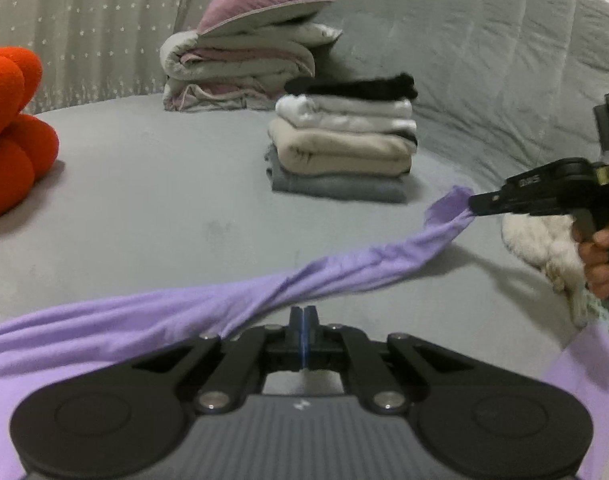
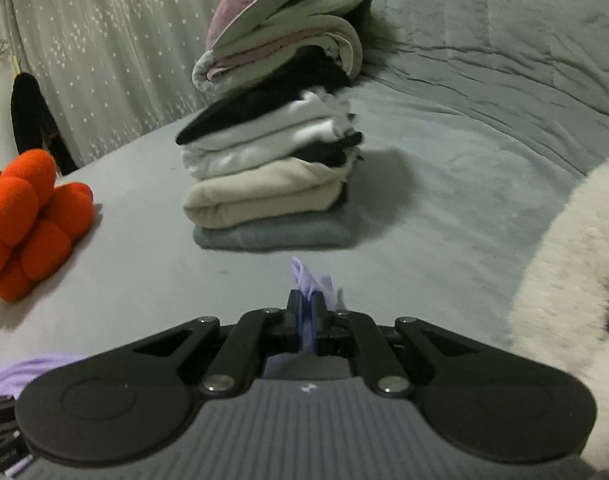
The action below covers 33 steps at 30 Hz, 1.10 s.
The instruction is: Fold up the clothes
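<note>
A purple garment [image 1: 344,272] lies on the grey bed [image 1: 144,208] and is stretched into a taut, twisted band between my two grippers. My left gripper [image 1: 303,314] is at the near end of that band. Its jaws are shut, the pleats gather toward them, and a thin violet line shows between the fingers. My right gripper [image 1: 471,205], held by a hand [image 1: 600,260], is shut on the garment's far corner and lifts it off the bed. In the right wrist view a tuft of the purple garment [image 2: 312,280] sticks out past the shut right gripper [image 2: 305,300].
A stack of folded clothes [image 1: 344,148] [image 2: 272,176] stands just beyond the grippers. Behind it is a pile of bedding topped by a mauve pillow [image 1: 244,52]. An orange plush [image 1: 12,132] sits at the left. A white fluffy item [image 1: 544,244] lies at the right.
</note>
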{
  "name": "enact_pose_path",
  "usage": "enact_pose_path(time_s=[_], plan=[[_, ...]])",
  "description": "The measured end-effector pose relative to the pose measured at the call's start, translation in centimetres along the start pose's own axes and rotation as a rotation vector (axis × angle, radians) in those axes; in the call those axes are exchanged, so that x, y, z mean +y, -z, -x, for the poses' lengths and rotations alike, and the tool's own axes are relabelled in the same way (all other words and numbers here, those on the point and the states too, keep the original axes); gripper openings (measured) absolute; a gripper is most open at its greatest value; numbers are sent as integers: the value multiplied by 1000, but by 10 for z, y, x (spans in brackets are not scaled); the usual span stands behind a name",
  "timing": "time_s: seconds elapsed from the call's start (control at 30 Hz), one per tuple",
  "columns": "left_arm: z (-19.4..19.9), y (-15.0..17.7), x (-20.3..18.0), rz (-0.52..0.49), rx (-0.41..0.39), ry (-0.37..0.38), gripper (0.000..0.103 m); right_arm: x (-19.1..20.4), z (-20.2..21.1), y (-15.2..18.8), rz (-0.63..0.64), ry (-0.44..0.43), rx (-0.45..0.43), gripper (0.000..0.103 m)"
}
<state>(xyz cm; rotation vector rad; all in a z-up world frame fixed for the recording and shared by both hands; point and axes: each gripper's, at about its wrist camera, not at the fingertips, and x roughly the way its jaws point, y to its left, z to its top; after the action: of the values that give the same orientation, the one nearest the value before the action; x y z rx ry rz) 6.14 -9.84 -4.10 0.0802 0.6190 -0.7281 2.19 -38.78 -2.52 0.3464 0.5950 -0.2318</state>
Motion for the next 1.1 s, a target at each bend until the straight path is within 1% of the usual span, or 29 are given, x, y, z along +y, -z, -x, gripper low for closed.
enact_pose_path(time_s=[0.03,0.1,0.13,0.17,0.23,0.27,0.33,0.4,0.43,0.5,0.53,0.57,0.6,0.63,0.67,0.8,0.9,1.0,1.07,1.1], plan=[[-1,1,0,-3,6,-4,2,-4,3,2,3,5,7,4],[-1,3,-2,-17,11,-19,8,-12,8,6,12,16,20,4],[0,3,-3,-25,12,-28,17,-17,10,9,16,22,27,4],[1,4,-5,-38,9,-38,30,-21,10,11,19,30,38,4],[3,5,-9,-70,-5,-54,42,-28,6,15,20,50,69,4],[4,6,-11,-89,-9,-56,45,-32,3,17,21,62,92,4],[5,7,-14,-124,-12,-55,46,-36,-4,21,26,77,144,4],[3,9,-17,-151,1,-47,46,-39,-10,24,30,76,185,6],[1,11,-18,-163,8,-47,46,-38,-10,25,31,78,190,7],[-3,13,-21,-183,16,-58,46,-37,-8,23,40,85,174,16],[-5,13,-21,-186,17,-64,46,-36,-6,22,48,91,165,17],[-7,13,-22,-185,16,-68,46,-36,-5,20,52,94,156,22],[-8,12,-23,-184,15,-70,46,-36,-4,18,51,92,147,35],[-9,11,-24,-184,11,-66,46,-36,-4,16,48,90,137,41],[-8,10,-25,-184,4,-62,46,-35,-4,14,46,87,123,43],[-5,7,-23,-188,-2,-82,46,-30,-8,6,66,81,85,43],[-5,6,-18,-177,3,-101,46,-24,-20,5,98,69,80,43],[-3,1,-7,-173,7,-131,46,-20,-35,6,113,60,100,43],[1,-7,10,-152,17,-173,47,-19,-43,8,112,57,118,43],[3,-11,18,-141,22,-195,49,-19,-46,10,111,59,126,40]])
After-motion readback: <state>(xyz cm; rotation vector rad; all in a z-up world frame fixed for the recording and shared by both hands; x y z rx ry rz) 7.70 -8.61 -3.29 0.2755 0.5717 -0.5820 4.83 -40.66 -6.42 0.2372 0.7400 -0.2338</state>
